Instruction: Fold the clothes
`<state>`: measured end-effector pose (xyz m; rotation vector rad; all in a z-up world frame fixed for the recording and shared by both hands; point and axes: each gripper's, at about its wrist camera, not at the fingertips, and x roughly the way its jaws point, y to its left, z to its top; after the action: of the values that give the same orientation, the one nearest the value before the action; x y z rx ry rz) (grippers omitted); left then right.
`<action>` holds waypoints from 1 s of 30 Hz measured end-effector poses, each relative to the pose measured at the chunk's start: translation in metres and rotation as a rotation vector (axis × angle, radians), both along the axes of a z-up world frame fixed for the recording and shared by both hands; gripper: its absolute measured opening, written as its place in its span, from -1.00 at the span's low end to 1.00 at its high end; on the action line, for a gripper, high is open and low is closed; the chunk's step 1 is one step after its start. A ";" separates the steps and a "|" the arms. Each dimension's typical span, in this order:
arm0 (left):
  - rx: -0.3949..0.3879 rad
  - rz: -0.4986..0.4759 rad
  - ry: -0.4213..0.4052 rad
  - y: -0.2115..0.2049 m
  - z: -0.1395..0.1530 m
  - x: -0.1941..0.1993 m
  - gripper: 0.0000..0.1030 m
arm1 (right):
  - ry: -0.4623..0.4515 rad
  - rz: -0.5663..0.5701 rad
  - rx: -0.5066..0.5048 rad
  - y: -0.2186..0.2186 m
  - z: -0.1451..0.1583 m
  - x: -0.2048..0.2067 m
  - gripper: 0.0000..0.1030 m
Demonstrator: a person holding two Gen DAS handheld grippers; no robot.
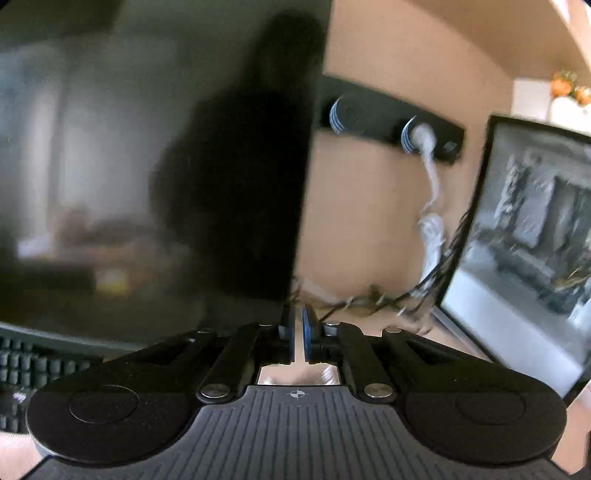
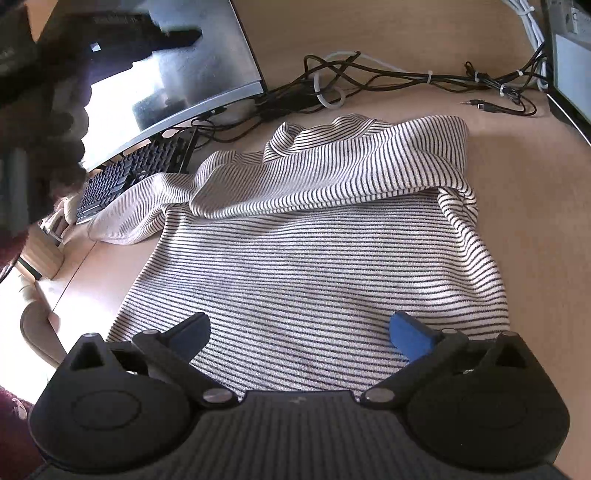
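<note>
Over the striped sweater on the worktop, right claw spread, left claw nearly pressed together (empty): folding part-done, next needs a hem grasp.

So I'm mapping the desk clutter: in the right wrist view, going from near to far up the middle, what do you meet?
Right tongs, open → striped sweater lying on the desk → tangle of black cables → bare desk.
</note>
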<state>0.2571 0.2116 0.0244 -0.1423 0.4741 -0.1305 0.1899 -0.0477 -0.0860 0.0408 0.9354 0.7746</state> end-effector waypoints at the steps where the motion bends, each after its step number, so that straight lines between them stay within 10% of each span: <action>1: -0.023 0.021 0.061 0.006 -0.015 0.005 -0.89 | 0.000 0.003 0.002 0.000 0.000 0.000 1.00; 4: -0.163 0.084 0.251 0.028 -0.051 0.002 -0.72 | -0.002 0.006 -0.001 0.001 0.000 0.000 1.00; 7: -0.307 0.080 0.380 0.037 -0.075 -0.003 0.24 | -0.002 0.008 -0.018 0.003 0.000 0.000 1.00; 12: -0.301 0.087 0.472 0.031 -0.094 0.003 0.41 | 0.044 0.024 -0.106 0.017 0.005 0.009 1.00; 15: -0.275 0.105 0.468 0.027 -0.098 0.006 0.35 | 0.065 0.061 -0.165 0.024 0.006 0.015 1.00; 17: -0.230 0.108 0.468 0.023 -0.096 0.011 -0.68 | 0.060 0.063 -0.177 0.026 0.005 0.015 1.00; 18: -0.193 0.105 0.471 0.020 -0.096 0.013 -0.76 | 0.049 0.065 -0.185 0.027 0.004 0.013 1.00; 30: -0.040 -0.114 -0.050 -0.018 0.018 -0.023 -0.87 | -0.076 0.074 -0.274 0.036 -0.003 -0.010 1.00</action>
<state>0.2341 0.1939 0.0424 -0.1514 0.4303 -0.2547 0.1802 -0.0117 -0.0892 -0.2627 0.9680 0.7054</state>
